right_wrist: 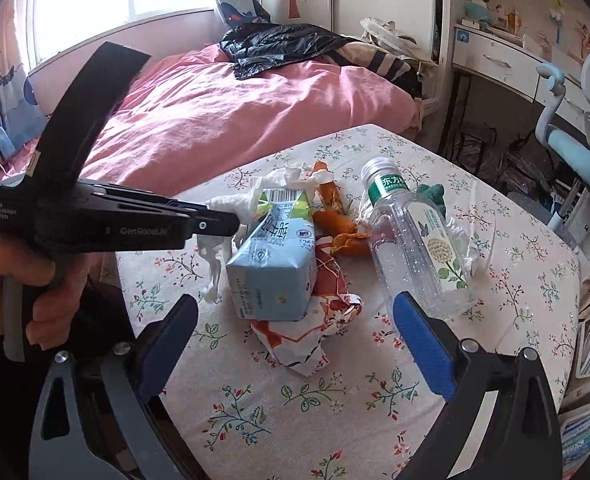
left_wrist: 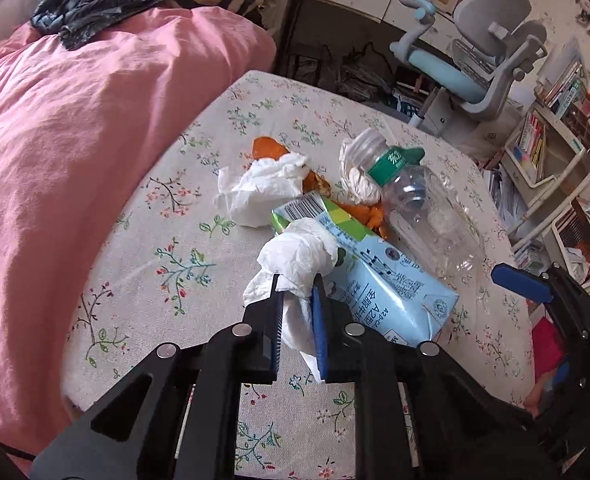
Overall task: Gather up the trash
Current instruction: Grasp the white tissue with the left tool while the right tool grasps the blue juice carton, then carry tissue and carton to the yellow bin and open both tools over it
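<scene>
- Left wrist view: the left gripper (left_wrist: pixel 297 286) has clamped a crumpled white tissue (left_wrist: pixel 295 256) lying against the milk carton (left_wrist: pixel 375 280), mid-bench. Lift straight up so the tissue's loose tail clears the carton.
- Right wrist view: the right gripper (right_wrist: pixel 295 320) stands wide open, empty, near the bench's front edge, facing the carton (right_wrist: pixel 271 276) and the plastic bottle (right_wrist: pixel 415 248); keep it clear.

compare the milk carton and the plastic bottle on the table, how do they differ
The milk carton is an opaque, light blue box with green at its top end; the plastic bottle is clear and rounded, with a green neck label and a pale cap. A tissue, pinched by the left gripper, rests against the carton; nothing grips the bottle. Both lie on their sides on the floral tablecloth.
</scene>
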The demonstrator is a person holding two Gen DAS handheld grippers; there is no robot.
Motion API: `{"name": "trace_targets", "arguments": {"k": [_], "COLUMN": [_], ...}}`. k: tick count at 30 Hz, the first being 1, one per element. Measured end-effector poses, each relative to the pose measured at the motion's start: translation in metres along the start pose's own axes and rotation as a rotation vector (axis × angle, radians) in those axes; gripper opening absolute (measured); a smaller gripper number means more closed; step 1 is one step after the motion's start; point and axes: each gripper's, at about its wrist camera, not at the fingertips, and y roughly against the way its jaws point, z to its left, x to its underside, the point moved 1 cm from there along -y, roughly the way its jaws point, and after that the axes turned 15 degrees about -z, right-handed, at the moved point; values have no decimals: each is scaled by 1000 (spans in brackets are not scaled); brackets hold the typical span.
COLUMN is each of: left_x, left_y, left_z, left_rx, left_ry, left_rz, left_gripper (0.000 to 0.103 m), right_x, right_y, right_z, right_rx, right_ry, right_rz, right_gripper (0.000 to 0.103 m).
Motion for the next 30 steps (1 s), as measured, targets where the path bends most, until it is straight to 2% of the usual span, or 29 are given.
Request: {"name": "trace_targets", "arguments": {"k": [6,11,13,17,23,30], "left_x": [-15,-20,-21,-25,-34,-34], "left_y": [21,19,19,19,28,38], "left_z": [15,24,27,30,28,11], "left_rx": [-13,-24,-23,-14,7,82], "left_ry": [75,103,113,116,117,105], "left_rz": [-115,-115,-120,-132,-200,-248], "left_gripper": [9,9,9,9,9,9], "right_x": [-6,-8,-7,-3,-18,-33], "right_y": [-24,-47,-53,-65,-43,6], "right_z": [12,21,16,4,-1,-11], "right_rx": [-20,-6,-4,-18,-40,10], "right_ry": [-21,-33,-64,-145,-178,-143], "right_rz": [-4,6,22,71,-21,-122], "right_gripper": [94,94,88,55,53,53]}}
